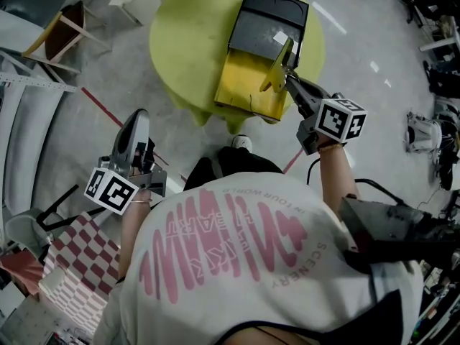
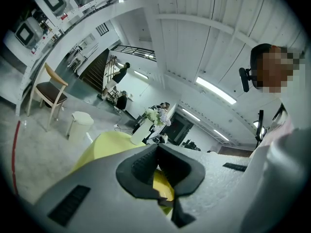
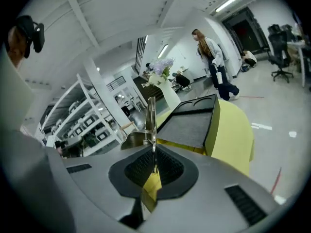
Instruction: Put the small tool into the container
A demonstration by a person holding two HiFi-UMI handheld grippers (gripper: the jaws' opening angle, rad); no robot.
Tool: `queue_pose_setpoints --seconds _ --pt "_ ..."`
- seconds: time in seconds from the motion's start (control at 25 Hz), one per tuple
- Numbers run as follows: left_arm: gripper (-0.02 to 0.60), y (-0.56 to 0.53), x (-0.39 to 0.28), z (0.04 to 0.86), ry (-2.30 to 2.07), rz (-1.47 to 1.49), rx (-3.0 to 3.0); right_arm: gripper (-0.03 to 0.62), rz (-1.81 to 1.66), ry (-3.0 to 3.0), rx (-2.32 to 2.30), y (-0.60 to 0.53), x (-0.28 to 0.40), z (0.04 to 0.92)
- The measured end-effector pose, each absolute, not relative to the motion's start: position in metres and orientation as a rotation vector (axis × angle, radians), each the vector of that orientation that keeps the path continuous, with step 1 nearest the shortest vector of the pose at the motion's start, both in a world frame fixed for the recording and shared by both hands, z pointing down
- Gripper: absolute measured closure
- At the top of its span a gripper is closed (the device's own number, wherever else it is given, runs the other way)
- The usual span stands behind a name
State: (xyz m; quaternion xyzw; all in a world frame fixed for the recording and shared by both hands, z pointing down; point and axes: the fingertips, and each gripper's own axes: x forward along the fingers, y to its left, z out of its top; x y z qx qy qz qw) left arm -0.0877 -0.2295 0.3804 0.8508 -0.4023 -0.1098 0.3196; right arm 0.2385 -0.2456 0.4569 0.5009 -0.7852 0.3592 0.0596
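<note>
Table (image 1: 180, 42), upper centre: was plain yellow-green.
Container (image 1: 244, 85): was a yellow tray with a black lid section.
Tool (image 1: 279, 65): was yellowish metal.
Left gripper (image 1: 136, 118), right gripper (image 1: 289, 77): were grey with black pads; their cubes bore black-and-white square markers.
Shirt (image 1: 237, 243), bottom: was white with pink lettering and bars.
Cloth (image 1: 79, 257), lower left: was red-and-white check.
Chair (image 1: 61, 34), upper left: was pale wood with a dark brown seat.
Floor (image 1: 108, 70): was mottled grey, crossed by a red line.
</note>
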Motion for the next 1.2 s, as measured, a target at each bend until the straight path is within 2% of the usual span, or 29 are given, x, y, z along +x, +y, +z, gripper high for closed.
queue_pose_setpoints --seconds 0.8,1.2 --pt "0.574 -0.201 -0.14 0.372 -1.263 -0.328 2.162 0.588 0.424 -2.004 1.126 -0.262 0.206 0.493" --pt "0.574 -0.198 -0.147 0.376 -1.288 -0.345 2.138 0.588 0.238 -1.847 0.994 -0.264 0.196 0.503"
